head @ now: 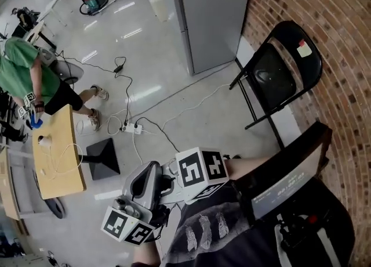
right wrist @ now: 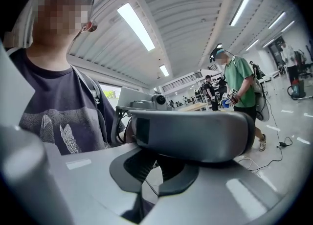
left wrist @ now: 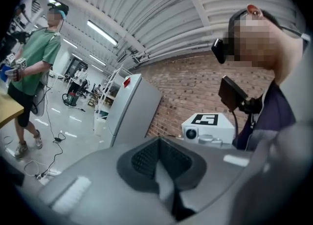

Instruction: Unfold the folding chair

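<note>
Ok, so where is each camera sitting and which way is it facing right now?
Left gripper view: rides the left gripper, shut, facing the brick wall and grey cabinet; wearer's torso at right.
Right gripper view: rides the right gripper, shut, facing the green-shirted person; wearer's shirt at left.
Head view: on the head, steeply down at floor, folding chair, both grippers; forearm shows.
Shared: all three catch that person.

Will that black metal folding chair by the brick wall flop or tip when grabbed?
Probably stiff: the black metal folding chair has a thin tube frame. Its seat, hung inside that frame, may swing when lifted. On narrow legs and a shiny floor, it could slide or tip.
</note>
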Available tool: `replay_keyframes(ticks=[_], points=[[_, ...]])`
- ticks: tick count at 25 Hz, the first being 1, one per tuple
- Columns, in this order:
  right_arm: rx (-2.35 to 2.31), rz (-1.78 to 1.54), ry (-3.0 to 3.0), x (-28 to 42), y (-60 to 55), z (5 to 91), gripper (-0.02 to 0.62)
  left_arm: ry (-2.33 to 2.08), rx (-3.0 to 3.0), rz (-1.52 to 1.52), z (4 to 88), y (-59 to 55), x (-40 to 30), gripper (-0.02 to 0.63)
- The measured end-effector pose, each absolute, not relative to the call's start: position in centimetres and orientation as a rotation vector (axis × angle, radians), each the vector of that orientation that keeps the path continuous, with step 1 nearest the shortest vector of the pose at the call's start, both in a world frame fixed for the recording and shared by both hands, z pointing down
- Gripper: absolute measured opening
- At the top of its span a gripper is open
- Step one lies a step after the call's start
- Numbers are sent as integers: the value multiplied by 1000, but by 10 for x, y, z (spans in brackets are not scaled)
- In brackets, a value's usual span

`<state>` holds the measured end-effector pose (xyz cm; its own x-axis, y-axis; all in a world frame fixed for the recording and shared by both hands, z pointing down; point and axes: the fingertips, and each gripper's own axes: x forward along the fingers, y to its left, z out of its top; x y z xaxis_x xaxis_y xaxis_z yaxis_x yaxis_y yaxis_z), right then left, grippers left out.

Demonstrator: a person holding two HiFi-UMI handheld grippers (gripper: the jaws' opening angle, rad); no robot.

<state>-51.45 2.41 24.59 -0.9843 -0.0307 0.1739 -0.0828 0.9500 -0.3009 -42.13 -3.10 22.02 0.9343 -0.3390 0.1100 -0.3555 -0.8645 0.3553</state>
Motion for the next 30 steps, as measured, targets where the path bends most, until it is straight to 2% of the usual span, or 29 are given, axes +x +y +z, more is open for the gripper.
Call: replay_keyframes(ticks=[10,17,30], points=[[244,439,-2993,-432,39,234,0,-466,2757,140,210,-8,-335,-11],[318,451,-3090,-310,63,237,0,-457,2764,260,224,19,-210,0],[382,552,-3165,-239,84,234,2,-426,2749,342,229,44,-138,0]])
